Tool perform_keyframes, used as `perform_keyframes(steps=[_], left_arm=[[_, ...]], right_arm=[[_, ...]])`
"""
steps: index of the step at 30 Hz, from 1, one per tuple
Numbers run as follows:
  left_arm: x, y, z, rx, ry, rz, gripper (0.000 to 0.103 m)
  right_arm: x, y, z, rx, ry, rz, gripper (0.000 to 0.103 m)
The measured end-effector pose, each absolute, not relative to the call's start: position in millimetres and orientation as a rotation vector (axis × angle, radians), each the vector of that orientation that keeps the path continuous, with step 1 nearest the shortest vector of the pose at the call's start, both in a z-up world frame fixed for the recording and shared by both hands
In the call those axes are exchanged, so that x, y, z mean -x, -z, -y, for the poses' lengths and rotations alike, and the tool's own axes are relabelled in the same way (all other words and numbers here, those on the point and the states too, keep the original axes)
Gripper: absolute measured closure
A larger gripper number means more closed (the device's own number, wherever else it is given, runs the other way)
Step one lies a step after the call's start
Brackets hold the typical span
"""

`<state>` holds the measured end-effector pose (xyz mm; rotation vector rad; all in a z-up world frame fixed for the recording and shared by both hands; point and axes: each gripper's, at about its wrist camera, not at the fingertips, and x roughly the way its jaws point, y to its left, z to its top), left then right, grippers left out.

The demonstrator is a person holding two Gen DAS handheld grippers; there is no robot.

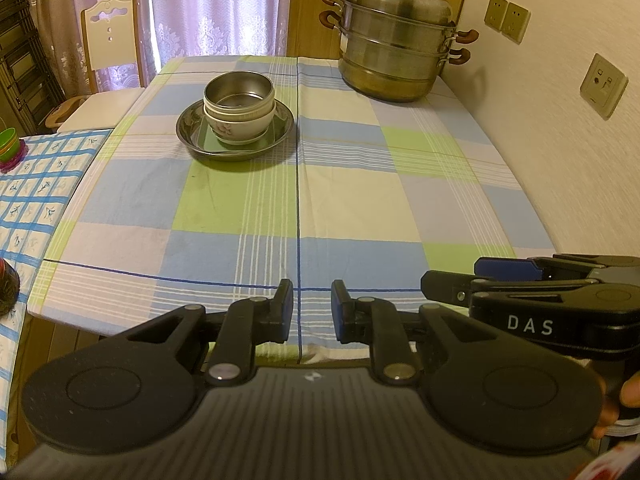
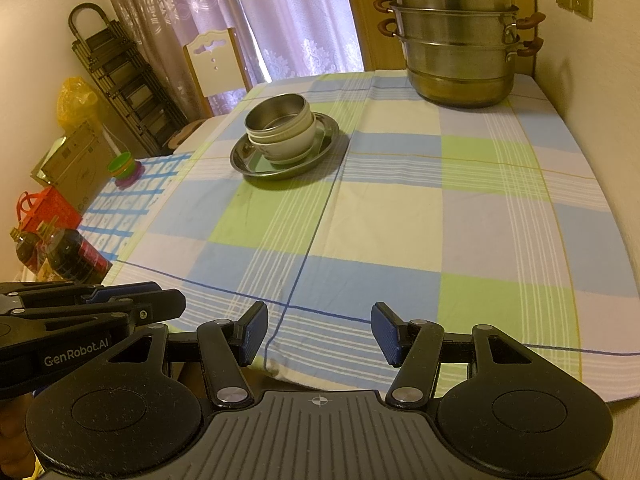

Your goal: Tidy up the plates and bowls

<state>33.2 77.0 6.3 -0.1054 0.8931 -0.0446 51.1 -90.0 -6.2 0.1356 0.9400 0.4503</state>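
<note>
A steel plate [image 1: 236, 153] [image 2: 280, 169] lies on the far left half of the checked tablecloth. In it stands a white bowl [image 1: 244, 128] [image 2: 290, 145], and a steel bowl [image 1: 239, 94] [image 2: 276, 114] is nested in that. Both grippers hover at the table's near edge, well short of the stack. My left gripper [image 1: 313, 309] [image 2: 170, 294] has its jaws a narrow gap apart with nothing between them. To its right, my right gripper [image 2: 320, 332] [image 1: 452, 280] is wider open and also holds nothing.
A tall lidded steel steamer pot [image 1: 396, 40] [image 2: 460, 48] stands at the far right corner against the wall. A white chair [image 1: 110, 40] [image 2: 216, 64] is behind the table. Left, a lower blue-checked surface [image 1: 36, 184] [image 2: 132, 200] holds stacked green cups [image 2: 126, 168]; dark bottles [image 2: 72, 256] stand beside it.
</note>
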Motion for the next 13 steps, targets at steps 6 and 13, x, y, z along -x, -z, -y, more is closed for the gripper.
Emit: perform_keyframes(steps=[6, 13], left_arm=[[-33.3, -6.0, -77.2, 0.106, 0.044, -0.893, 0.084], [-36.4, -5.9, -72.2, 0.110, 0.035, -0.901, 0.084]], right_arm=[[-51.7, 5.6, 91.2, -0.136, -0.451, -0.940, 0.045], [-58.4, 3.7, 97.1, -0.133, -0.456, -0.945, 0.045]])
